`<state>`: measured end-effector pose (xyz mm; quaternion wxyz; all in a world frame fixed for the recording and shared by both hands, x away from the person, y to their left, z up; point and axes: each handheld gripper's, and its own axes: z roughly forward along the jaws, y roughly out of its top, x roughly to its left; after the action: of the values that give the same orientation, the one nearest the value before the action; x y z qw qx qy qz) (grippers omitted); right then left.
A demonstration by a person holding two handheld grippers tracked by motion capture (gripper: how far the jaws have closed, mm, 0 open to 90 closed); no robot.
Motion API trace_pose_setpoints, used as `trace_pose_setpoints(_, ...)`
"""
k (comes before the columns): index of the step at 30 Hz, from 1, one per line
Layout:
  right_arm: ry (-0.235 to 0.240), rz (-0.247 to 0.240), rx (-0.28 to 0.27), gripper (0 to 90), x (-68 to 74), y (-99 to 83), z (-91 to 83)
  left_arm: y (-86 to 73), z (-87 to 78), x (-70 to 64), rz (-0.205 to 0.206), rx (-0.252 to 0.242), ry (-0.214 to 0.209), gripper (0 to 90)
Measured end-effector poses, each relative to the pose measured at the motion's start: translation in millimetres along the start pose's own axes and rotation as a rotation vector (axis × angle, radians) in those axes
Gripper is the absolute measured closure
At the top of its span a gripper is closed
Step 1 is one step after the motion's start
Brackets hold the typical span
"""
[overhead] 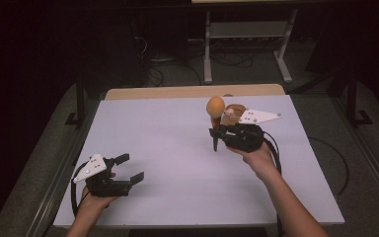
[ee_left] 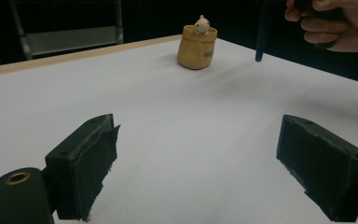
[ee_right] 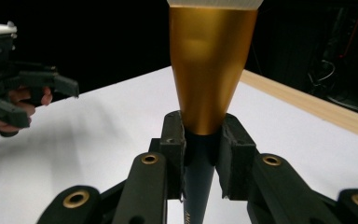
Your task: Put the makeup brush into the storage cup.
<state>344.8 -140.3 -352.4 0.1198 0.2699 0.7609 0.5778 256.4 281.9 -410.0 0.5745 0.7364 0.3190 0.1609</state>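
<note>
- The right claw (overhead: 217, 132) pinches a toy microphone (overhead: 215, 112) at the neck, where its gold cone narrows into the dark handle; the right gripper view shows both pads pressed against that junction (ee_right: 200, 140).
- The microphone is held upright above the bench (overhead: 168, 163), well clear of the surface, with its orange foam head on top and the dark handle tip pointing down.
- Just behind the right claw, near the far edge of the bench, stands a small tan pouch (ee_left: 196, 46) with a pale figure (ee_left: 201, 24) peeking out of its mouth.
- The left claw (overhead: 128, 168) rests low at the near left of the bench, jaws spread wide and holding nothing; its own view looks across the open bench toward the pouch.
- The step in hand appears to be carrying the microphone, perhaps toward the pouch, though the goal is a judgement.
- To do it well, the grip should stay firm: the cone is smooth and tapered, so a slack squeeze could let it slide down through the pads.
- Keeping the handle vertical makes the tip easier to aim at a narrow opening.
- The pouch looks soft and light; a sideways nudge could tip it, so a straight descent is safer.
- The left claw could steady the pouch wall if needed.
</note>
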Motion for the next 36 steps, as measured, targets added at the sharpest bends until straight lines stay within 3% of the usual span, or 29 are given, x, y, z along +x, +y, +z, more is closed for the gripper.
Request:
trace_pose_setpoints(9,-0.033,0.006,-0.008,73.1,-8.4,7.4,-3.4,-0.1,0.4,-0.3,0.002,0.008,-0.008,11.6)
trace_pose_setpoints(28,-0.183,0.044,-0.03,73.1,-34.5,6.1,-21.4,0.7,-1.7,1.1,0.0,-0.002,-0.017,11.6)
trace_pose_setpoints(36,-0.246,0.041,-0.025,73.1,-46.2,6.4,-19.3,0.1,-1.1,-0.1,0.007,0.002,-0.019,11.6)
